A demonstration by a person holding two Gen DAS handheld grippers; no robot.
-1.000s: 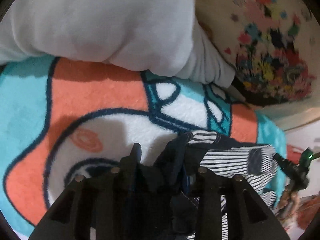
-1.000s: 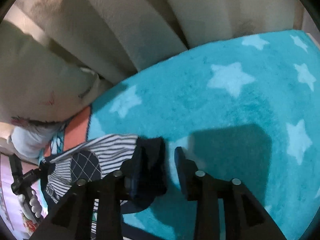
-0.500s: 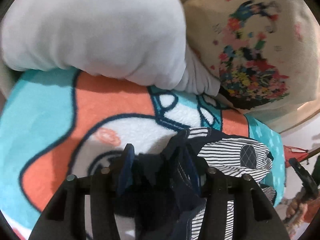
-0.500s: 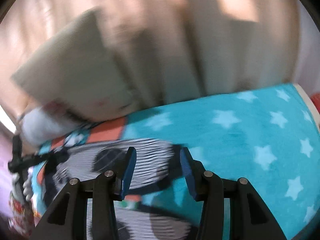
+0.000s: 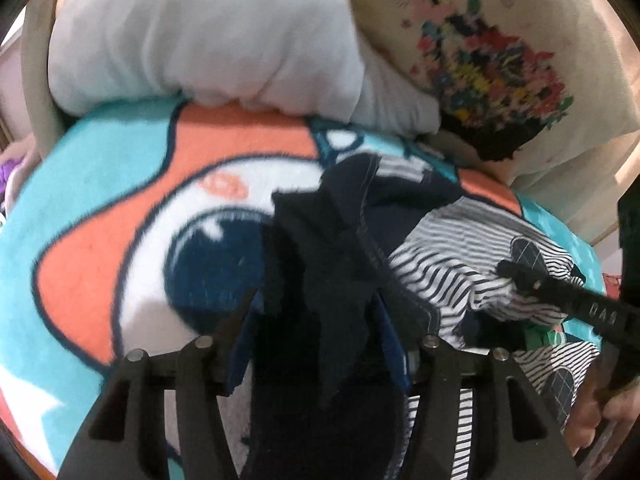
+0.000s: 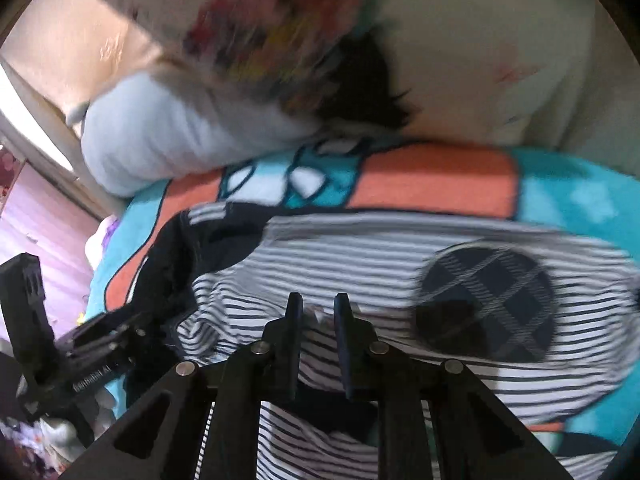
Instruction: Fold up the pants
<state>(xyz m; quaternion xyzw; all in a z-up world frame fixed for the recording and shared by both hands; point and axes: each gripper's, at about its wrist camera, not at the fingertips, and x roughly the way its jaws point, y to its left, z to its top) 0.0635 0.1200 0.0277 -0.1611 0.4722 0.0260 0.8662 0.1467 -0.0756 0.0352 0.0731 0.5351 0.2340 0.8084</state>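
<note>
The pants (image 5: 452, 264) are navy-and-white striped with dark checked round patches and a navy waistband, lying on a teal, orange and white blanket (image 5: 100, 208). My left gripper (image 5: 316, 312) is shut on the navy waistband, which bunches up between its fingers. In the right wrist view the pants (image 6: 360, 264) spread across the blanket (image 6: 432, 180), with a round patch (image 6: 488, 304) at right. My right gripper (image 6: 318, 308) hovers over the striped cloth with its jaws close together; whether cloth is pinched is unclear. The left gripper also shows at the left of that view (image 6: 132, 336).
A white pillow (image 5: 208, 36) and a cream cushion with a floral print (image 5: 488, 48) lie at the head of the bed, behind the pants. The same pillow (image 6: 168, 140) and cushion (image 6: 480, 52) show blurred in the right wrist view.
My right gripper has let go of the pant leg end, swung left toward the waist and narrowed its jaws. My left gripper has lifted a little, still holding the waistband.
</note>
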